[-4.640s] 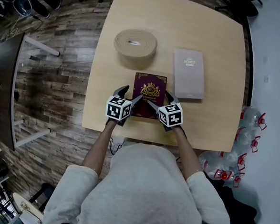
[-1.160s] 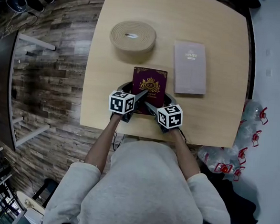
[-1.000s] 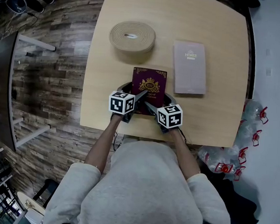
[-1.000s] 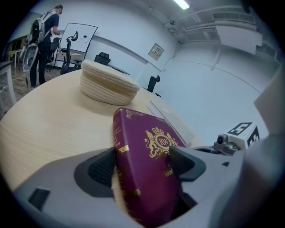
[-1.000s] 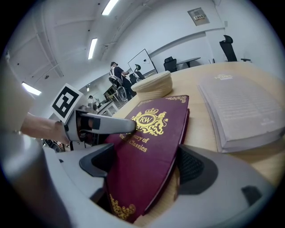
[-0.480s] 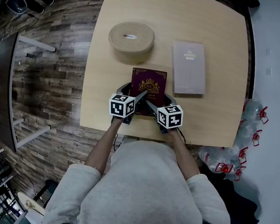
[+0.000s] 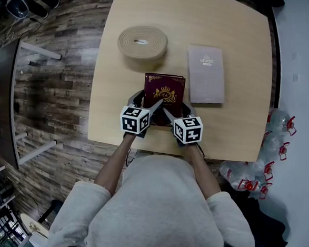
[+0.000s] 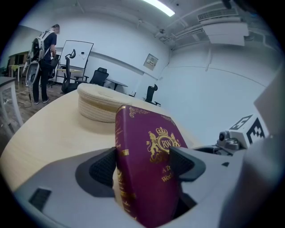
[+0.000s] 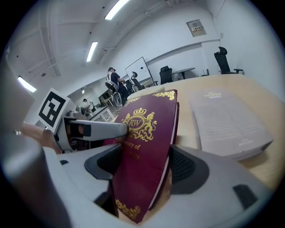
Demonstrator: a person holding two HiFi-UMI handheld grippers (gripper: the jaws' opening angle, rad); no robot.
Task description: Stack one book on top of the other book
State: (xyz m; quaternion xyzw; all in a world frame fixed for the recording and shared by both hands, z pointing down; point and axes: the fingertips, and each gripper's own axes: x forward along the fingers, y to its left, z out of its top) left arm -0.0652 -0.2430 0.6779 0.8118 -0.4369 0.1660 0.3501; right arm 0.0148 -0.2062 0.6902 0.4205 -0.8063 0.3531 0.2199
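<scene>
As maroon book (image 7: 164, 93) tilts up at frame centre, left gripper (image 7: 145, 103) pinches its lower-left corner; right gripper (image 7: 175, 109), jaws just closing, clamps lower-right corner.

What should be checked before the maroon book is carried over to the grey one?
1. Left claw shut on the maroon book: ok.
2. Right claw on the book's other edge, its jaws having just been closing: ok.
3. Maroon book fully clear of the table: cannot tell; it is tilted.
4. Grey book lying flat, cover bare: ok.
5. Beige roll apart from the grey book: ok.
</scene>
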